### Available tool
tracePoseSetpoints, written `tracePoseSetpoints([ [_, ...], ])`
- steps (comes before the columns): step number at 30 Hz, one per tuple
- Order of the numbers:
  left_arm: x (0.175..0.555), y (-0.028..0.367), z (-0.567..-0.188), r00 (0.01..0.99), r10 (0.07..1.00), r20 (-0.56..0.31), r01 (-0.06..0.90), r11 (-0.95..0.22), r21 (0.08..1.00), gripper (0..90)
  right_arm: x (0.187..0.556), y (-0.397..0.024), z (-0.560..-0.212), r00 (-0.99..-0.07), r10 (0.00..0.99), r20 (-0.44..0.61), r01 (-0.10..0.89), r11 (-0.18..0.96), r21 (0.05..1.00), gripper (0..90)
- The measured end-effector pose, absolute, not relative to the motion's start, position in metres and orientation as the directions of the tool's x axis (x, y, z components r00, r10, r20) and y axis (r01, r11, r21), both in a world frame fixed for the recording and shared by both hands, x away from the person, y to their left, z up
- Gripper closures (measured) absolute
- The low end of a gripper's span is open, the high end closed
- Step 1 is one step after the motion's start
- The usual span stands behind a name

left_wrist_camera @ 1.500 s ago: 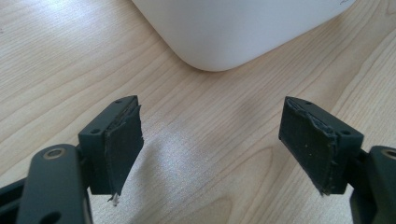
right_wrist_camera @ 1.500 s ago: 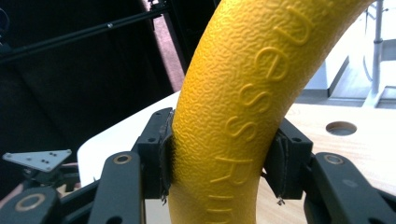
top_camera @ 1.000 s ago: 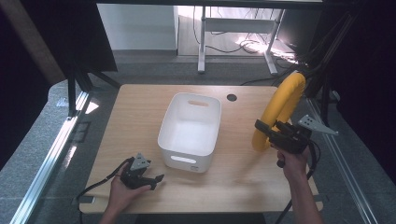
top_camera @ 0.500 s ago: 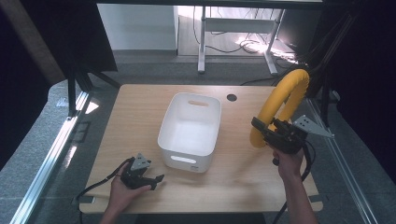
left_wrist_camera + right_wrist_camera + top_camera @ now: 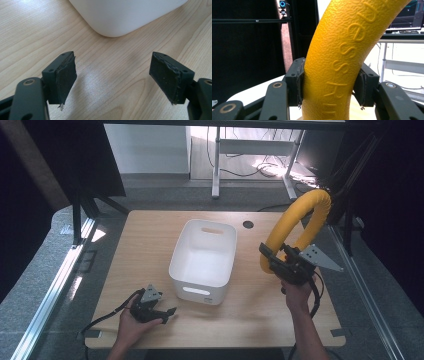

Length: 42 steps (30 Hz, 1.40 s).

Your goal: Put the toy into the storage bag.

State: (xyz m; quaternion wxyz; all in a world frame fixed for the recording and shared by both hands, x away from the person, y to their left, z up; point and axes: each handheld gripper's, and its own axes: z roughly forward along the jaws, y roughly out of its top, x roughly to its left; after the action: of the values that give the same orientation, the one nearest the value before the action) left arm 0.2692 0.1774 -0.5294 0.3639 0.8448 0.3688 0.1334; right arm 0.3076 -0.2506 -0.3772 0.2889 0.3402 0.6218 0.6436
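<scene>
I see the bench (image 5: 150, 235), pale wood, with a round hole (image 5: 248, 224) at about 1 o'clock from its middle. A white bin (image 5: 204, 260) sits near the centre, open side up, handle slots in its far and near walls. At 3 o'clock from the bin, my right tool (image 5: 278, 263) is clamped on a yellow ring (image 5: 300, 225), a thick textured foam loop with raised lettering, held upright above the bench's right side and apart from the bin; both pads press its sides in the right gripper view (image 5: 332, 87). At 7 o'clock from the bin, my left tool (image 5: 167, 312) rests low on the bench, jaws wide with bare wood between them (image 5: 112, 82), the bin's rounded corner (image 5: 120, 17) just ahead.
</scene>
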Motion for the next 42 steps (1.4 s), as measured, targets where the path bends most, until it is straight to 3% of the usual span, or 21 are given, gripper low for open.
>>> tracePoseSetpoints([
  [16, 0.270, 0.176, -0.531, 0.697, 0.716, -0.046, 0.527, -0.468, 0.709, 21.6, 0.306, -0.209, -0.372, -0.583, 0.812, 0.021, -0.038, -0.054, 0.998, 48.8],
  [27, 0.270, 0.177, -0.531, 0.699, 0.713, -0.043, 0.525, -0.472, 0.708, 21.5, 0.297, -0.169, -0.367, -0.530, 0.844, -0.083, -0.128, 0.018, 0.992, 48.6],
  [42, 0.270, 0.176, -0.532, 0.701, 0.711, -0.044, 0.527, -0.475, 0.705, 21.5, 0.296, -0.150, -0.368, -0.527, 0.842, -0.112, -0.137, 0.046, 0.990, 48.5],
])
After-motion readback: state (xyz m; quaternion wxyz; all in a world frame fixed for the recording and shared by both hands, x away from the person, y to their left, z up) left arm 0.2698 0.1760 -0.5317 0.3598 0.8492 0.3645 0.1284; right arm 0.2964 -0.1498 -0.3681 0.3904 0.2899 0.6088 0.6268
